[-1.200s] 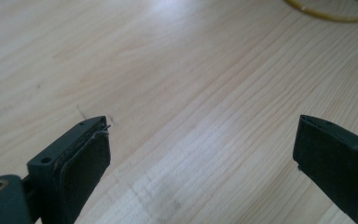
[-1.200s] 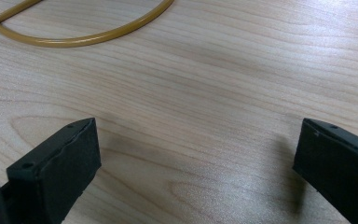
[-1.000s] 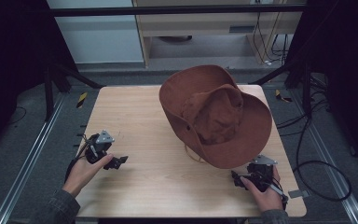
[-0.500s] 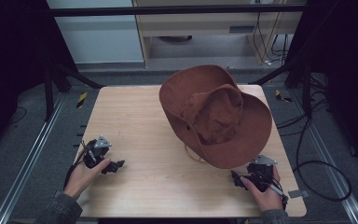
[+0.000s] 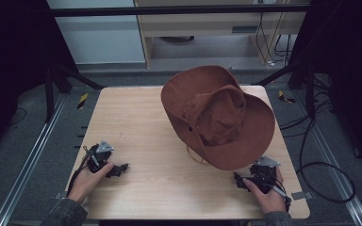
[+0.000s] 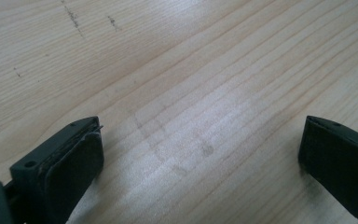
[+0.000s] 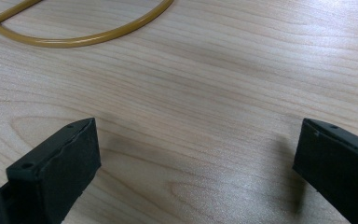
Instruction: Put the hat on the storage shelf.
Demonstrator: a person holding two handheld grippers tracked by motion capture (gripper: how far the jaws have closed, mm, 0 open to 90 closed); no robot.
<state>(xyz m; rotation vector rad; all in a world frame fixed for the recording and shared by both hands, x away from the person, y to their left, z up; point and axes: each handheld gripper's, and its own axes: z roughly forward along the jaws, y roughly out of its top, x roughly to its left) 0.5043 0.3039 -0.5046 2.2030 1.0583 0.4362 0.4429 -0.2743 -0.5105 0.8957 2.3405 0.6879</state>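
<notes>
Left gripper [image 5: 118, 169], jaws apart, now nearer the table's [image 5: 136, 122] front-left corner; right gripper [image 5: 239, 179] likewise spread, unmoved.

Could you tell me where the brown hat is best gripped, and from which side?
Probably the near edge of the hat brim, approached from the person's side by the right gripper. The brim there is thin, flat and close to the open jaws; the crown looks too bulky.

Brown wide-brimmed hat [image 5: 217, 120], soft and creased, lay on right half of wooden table [image 5: 136, 127], tilted with crown dented and brim curled up; tan cord [image 7: 74, 37] looped below near edge
</notes>
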